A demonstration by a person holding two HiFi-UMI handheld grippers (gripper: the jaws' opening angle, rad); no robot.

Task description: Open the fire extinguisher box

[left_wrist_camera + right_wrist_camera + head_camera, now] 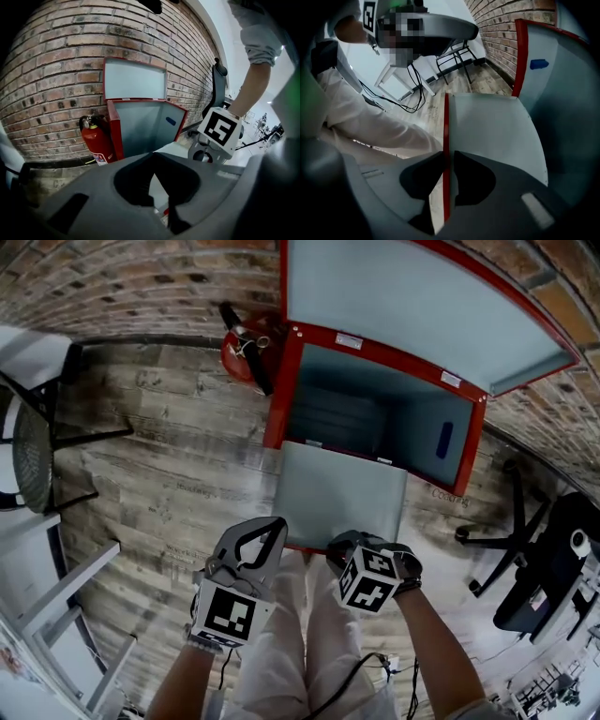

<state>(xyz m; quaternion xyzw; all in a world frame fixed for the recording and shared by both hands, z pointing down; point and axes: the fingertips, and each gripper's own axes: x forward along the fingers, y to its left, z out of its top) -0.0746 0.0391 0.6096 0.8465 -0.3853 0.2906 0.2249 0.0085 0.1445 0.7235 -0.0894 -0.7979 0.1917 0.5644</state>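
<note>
At 6 o'clock in the head view, nearest to the person, both tools are working just above the knees. The left gripper (278, 523) is showing its jaws together with nothing between them. It is sitting just beside the near left corner of the flap, and I cannot tell if it is touching it. The right gripper (447, 164) is clamping its jaws on the red near edge of the pale grey-blue metal front flap (342, 493), as its own view is showing plainly.

This flap is hanging down and outward from the box, towards the person, in the middle of the head view. Behind it, towards 12 o'clock, the red-framed metal fire extinguisher box (281, 399) is standing on the grey wooden plank floor (159, 474) with its inside exposed. What is lying inside is too dark to tell. At 1 o'clock, the pale grey top lid with red rim (412, 306) is standing raised against the brown brick wall (112, 277). At 11 o'clock, a red fire extinguisher cylinder (246, 352) is standing outside, just beside the box's left frame.

In my judgement the opening is almost finishing: lid up, front flap down. What is remaining is probably only to lower the flap fully and release it.
</note>
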